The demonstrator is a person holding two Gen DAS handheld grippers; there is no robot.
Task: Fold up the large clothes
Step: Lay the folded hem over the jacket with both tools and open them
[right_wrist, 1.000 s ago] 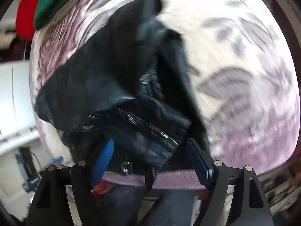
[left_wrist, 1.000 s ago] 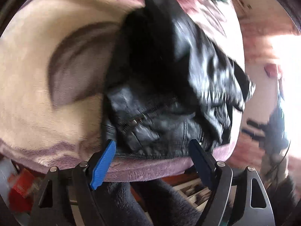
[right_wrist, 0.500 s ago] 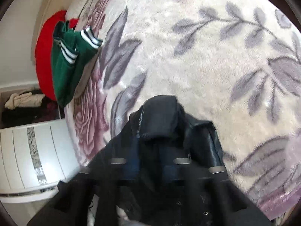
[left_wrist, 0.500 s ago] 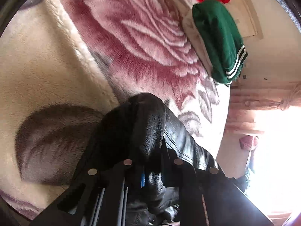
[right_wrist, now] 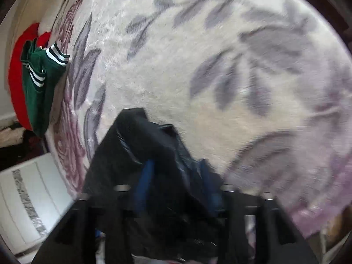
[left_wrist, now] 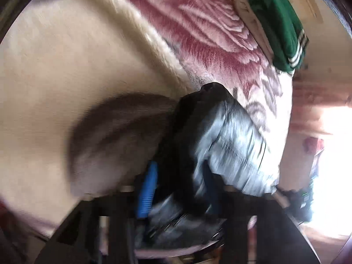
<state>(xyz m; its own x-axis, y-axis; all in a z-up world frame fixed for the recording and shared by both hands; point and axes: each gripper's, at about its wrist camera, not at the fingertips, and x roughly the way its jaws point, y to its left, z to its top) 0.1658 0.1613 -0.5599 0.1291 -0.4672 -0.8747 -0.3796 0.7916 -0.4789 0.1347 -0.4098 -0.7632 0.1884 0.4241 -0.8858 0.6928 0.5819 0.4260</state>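
A black leather jacket (left_wrist: 231,145) lies bunched on the floral plush blanket (left_wrist: 66,66) near the bed's front edge. My left gripper (left_wrist: 179,176) points down at it, its jaws opening, with a fold of leather between the blue pads (left_wrist: 147,189). In the right wrist view the jacket (right_wrist: 136,145) rises as a dark heap. My right gripper (right_wrist: 176,171) stands over it with jaws opening and jacket cloth between its pads (right_wrist: 145,180). Both views are motion-blurred, so any pad contact is unclear.
A folded green garment with white stripes (left_wrist: 277,22) lies at the blanket's far edge, beside a red item (right_wrist: 15,77). A white cabinet (right_wrist: 28,198) stands by the bed. Grey-leaf blanket (right_wrist: 220,44) spreads beyond the jacket. A bright window glares at the right.
A second ago both grippers stood open at the jacket's hem, then shut on it. Now their jaws stand apart again, and the jacket lies bunched farther onto the blanket.
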